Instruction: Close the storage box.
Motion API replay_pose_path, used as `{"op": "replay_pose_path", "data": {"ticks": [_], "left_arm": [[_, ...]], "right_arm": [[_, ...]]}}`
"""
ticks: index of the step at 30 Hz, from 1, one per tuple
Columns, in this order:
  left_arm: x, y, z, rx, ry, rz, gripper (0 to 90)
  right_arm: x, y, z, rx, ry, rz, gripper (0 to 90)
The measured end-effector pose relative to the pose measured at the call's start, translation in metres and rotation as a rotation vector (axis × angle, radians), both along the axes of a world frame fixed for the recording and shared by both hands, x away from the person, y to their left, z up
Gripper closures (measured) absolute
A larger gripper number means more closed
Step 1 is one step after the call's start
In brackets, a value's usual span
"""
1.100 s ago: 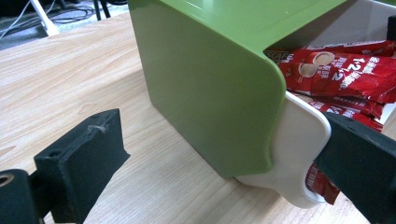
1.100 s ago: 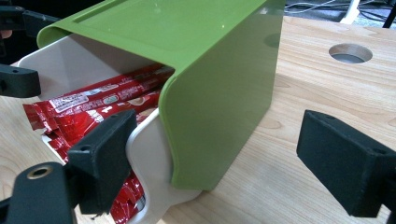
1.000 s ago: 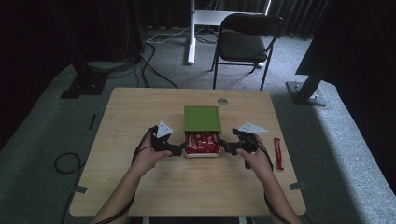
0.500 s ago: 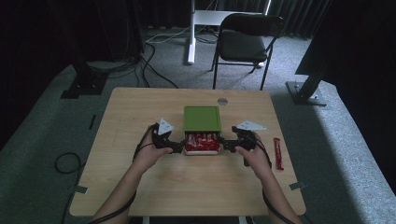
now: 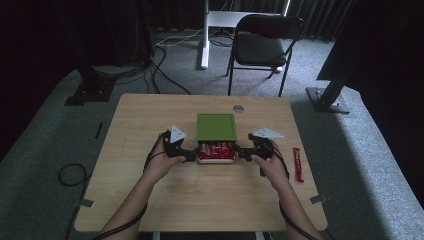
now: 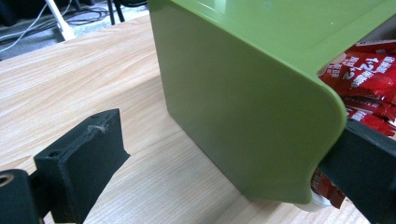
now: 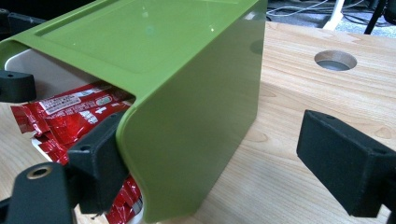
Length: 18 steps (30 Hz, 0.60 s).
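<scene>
From the high view, the green lid (image 5: 216, 126) sits mid-frame on the wooden table (image 5: 150, 115), slid back off a white box (image 5: 216, 160) stuffed with red packets (image 5: 215, 148), with the left gripper (image 5: 189, 157) and right gripper (image 5: 243, 154) hugging the box's two sides and a stray red packet (image 5: 297, 164) way over at the right. In the left gripper view the jaws are spread wide, one at lower left on bare wood and the other at lower right against the lid's corner by the packets. Same deal in the right gripper view: jaws apart, lid wall filling the centre between them, packets at lower left, and a round table hole (image 7: 335, 60) upper right.
</scene>
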<state>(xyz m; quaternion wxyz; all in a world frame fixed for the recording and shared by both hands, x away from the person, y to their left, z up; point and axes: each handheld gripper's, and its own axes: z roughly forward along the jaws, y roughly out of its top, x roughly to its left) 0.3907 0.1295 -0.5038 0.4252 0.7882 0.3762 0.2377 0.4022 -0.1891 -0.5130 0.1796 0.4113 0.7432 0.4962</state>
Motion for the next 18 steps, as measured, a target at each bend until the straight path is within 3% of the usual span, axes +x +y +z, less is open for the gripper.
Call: {"op": "replay_pose_path", "data": {"ticks": [14,18], "left_arm": [[0.0034,-0.0030,-0.0017,0.012,0.001,0.000,3.3],[-0.0010,-0.0045,0.0010,-0.016,-0.016,-0.028,3.5]], "right_arm": [[0.0012,0.0016,0.0000,-0.011,-0.009,-0.013,10.6],[-0.0022,0.0027,0.0017,-0.003,-0.030,-0.006,13.9]]}}
